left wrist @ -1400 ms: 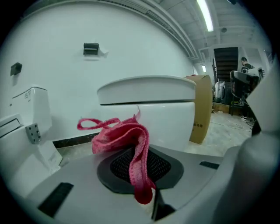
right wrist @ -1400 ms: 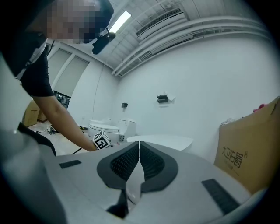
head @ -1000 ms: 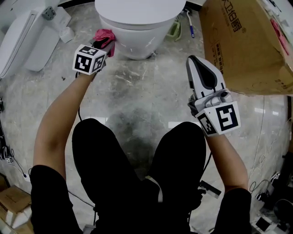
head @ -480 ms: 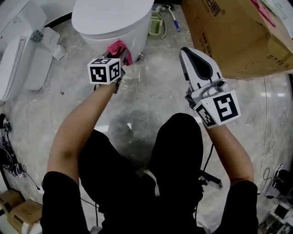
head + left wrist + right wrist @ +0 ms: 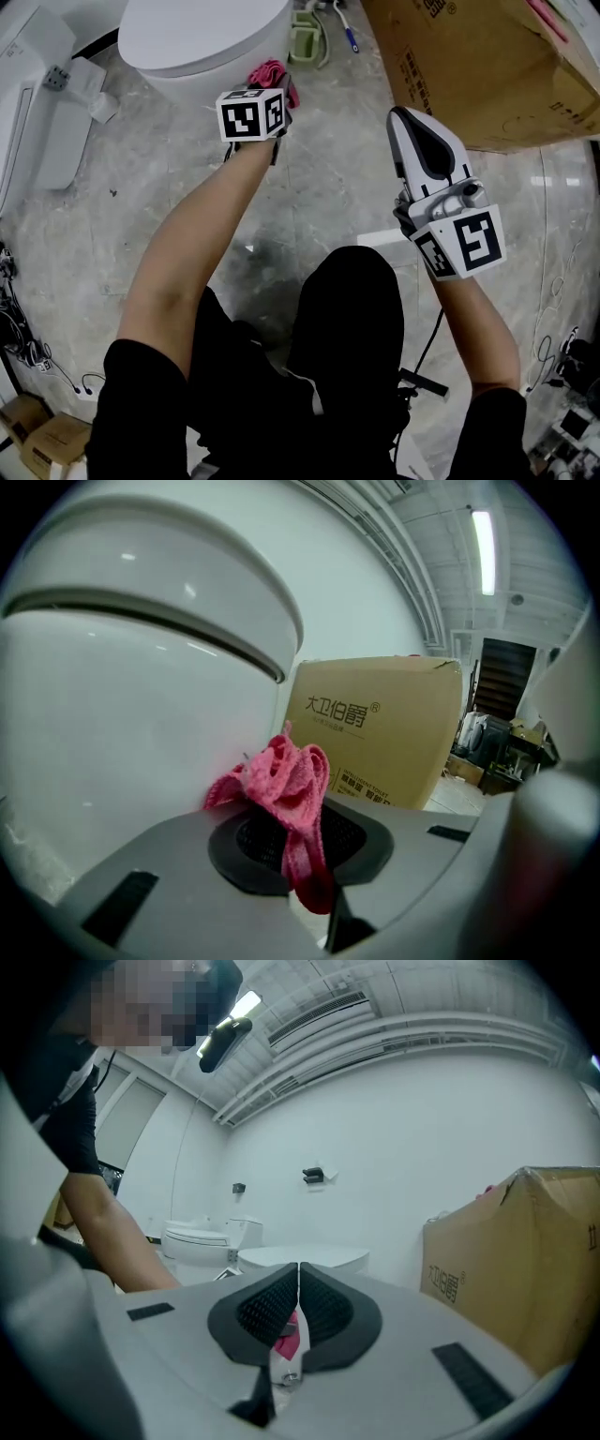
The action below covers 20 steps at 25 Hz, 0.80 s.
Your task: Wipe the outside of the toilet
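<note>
Clamping the pink cloth (image 5: 286,782) in my left gripper (image 5: 300,844), against the toilet (image 5: 197,42) at eleven o'clock, my right gripper (image 5: 298,1290) at two o'clock, jaws together on nothing.

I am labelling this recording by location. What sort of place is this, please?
Probably a testing or storage room for toilets, not a home bathroom: one toilet stands on the open stone floor, a second toilet stands further back, and a large cardboard box sits close by.
</note>
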{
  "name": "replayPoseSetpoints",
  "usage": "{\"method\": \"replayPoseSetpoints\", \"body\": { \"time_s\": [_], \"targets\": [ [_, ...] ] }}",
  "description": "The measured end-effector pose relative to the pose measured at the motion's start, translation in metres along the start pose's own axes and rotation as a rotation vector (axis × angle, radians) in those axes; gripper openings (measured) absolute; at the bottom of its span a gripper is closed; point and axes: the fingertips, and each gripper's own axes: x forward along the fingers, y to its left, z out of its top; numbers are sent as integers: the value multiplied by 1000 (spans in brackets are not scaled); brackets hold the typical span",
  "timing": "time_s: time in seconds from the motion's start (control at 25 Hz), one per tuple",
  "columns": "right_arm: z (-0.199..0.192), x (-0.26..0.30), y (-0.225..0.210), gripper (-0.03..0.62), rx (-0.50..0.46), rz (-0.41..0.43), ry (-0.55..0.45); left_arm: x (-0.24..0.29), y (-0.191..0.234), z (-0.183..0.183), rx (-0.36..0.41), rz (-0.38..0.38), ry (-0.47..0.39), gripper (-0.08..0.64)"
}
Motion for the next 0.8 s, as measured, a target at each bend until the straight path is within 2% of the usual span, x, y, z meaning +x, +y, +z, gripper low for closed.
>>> {"method": "replayPoseSetpoints", "body": {
  "time_s": [0.12, 0.2, 0.36, 0.44, 0.6, 0.68, 0.8],
  "targets": [
    [-14, 0, 1, 32, 11, -4, 21, 16, -10, 7, 33, -37, -1, 59],
    [-21, 3, 4, 32, 15, 14, 38, 11, -23, 5, 62, -103, -5, 60],
    [-22, 15, 22, 32, 1, 52, 48, -37, -45, -13, 143, -288, 10, 60],
    [-20, 26, 32, 32, -12, 77, 38, -72, -32, -17, 190, -322, 3, 60],
    [-16, 52, 52, 32, -30, 136, 21, -138, 18, -33, 318, -289, 17, 60],
    [-16, 61, 60, 32, -37, 154, 20, -164, 46, -36, 338, -252, 14, 60],
    [-20, 71, 71, 32, -41, 172, 28, -188, 98, -34, 320, -167, 1, 60]
  ]
}}
